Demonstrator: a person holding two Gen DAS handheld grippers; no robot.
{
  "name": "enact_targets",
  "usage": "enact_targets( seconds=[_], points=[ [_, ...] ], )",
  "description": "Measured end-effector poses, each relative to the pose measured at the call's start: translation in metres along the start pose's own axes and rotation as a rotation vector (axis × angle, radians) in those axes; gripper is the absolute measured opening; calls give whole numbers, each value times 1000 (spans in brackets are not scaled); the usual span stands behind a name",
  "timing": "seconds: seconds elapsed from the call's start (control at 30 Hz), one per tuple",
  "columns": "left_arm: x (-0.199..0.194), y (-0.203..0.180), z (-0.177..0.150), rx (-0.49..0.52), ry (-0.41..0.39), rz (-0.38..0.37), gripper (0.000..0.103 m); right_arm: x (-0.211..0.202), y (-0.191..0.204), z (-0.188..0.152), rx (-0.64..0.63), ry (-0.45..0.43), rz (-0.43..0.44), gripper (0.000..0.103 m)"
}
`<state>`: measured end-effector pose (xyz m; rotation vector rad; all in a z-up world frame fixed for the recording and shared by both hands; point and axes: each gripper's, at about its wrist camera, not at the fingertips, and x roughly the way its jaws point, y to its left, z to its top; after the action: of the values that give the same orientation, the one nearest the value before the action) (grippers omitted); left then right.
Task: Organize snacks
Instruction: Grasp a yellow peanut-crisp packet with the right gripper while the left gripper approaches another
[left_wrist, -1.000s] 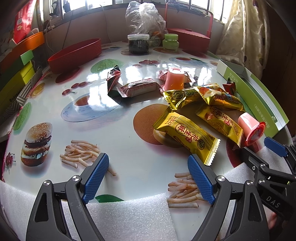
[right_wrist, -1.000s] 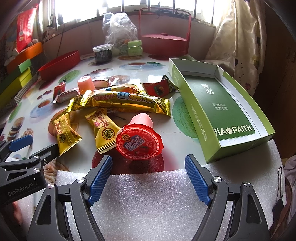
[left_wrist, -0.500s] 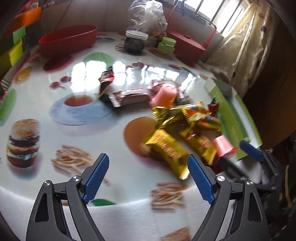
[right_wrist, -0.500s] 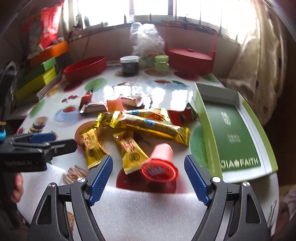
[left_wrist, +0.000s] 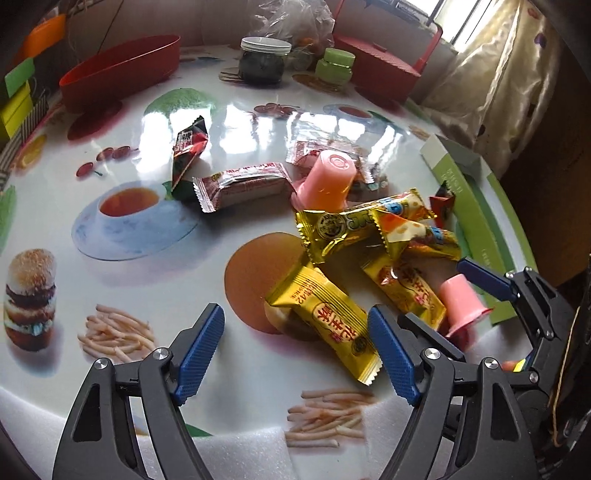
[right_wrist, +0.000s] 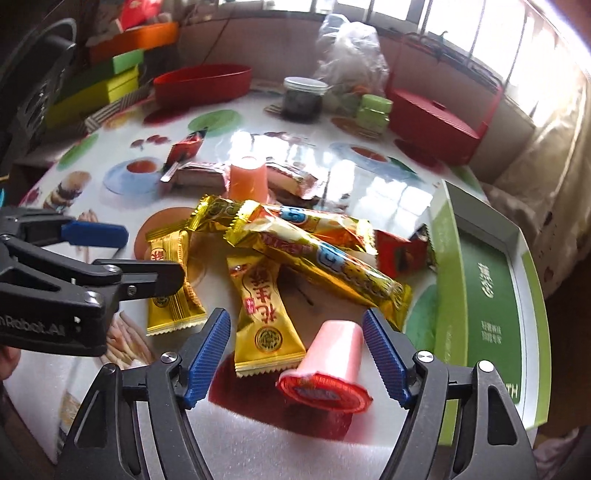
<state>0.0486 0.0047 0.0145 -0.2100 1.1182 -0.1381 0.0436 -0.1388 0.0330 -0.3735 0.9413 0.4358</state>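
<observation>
Right gripper (right_wrist: 295, 354) jaws spread, just been closing, pink jelly cup (right_wrist: 330, 363) tipped between the pads, untouched, red foil lid facing camera. Left gripper (left_wrist: 295, 354) likewise narrowing, gapped over a gold wrapper (left_wrist: 325, 325) with red Chinese print. Green box (right_wrist: 491, 295) beside the pile reads "…ATH".
</observation>
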Motion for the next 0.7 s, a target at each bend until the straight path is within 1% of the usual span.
enact_targets(
  seconds=[0.07,0.2,0.27,0.37,0.43,0.5,0.57,0.6,0.63,0.67,0.7],
  points=[
    [0,1,1,0,3,2,80,5,1,2,-12,9,-6,72],
    [2,1,4,-3,-1,8,80,9,3,2,-15,10,9,68],
    [3,1,5,-5,-4,10,80,9,3,3,-10,5,21,62],
    [2,2,5,-4,-11,5,73,9,4,3,-3,0,33,57],
    [1,3,5,-13,-15,-5,66,9,5,3,-2,-4,32,55],
    [1,5,5,-16,-17,-12,64,8,5,3,5,-10,34,54],
    [0,5,4,-13,-19,-17,61,7,3,3,16,-17,36,50],
    [0,5,4,-11,-20,-25,57,6,3,3,23,-23,38,48],
    [-1,5,4,-8,-19,-31,54,4,2,3,30,-30,41,42],
    [-2,4,4,-1,-21,-31,53,2,2,3,37,-40,47,32],
    [-2,3,4,5,-21,-28,52,0,2,4,43,-45,53,30]
  ],
)
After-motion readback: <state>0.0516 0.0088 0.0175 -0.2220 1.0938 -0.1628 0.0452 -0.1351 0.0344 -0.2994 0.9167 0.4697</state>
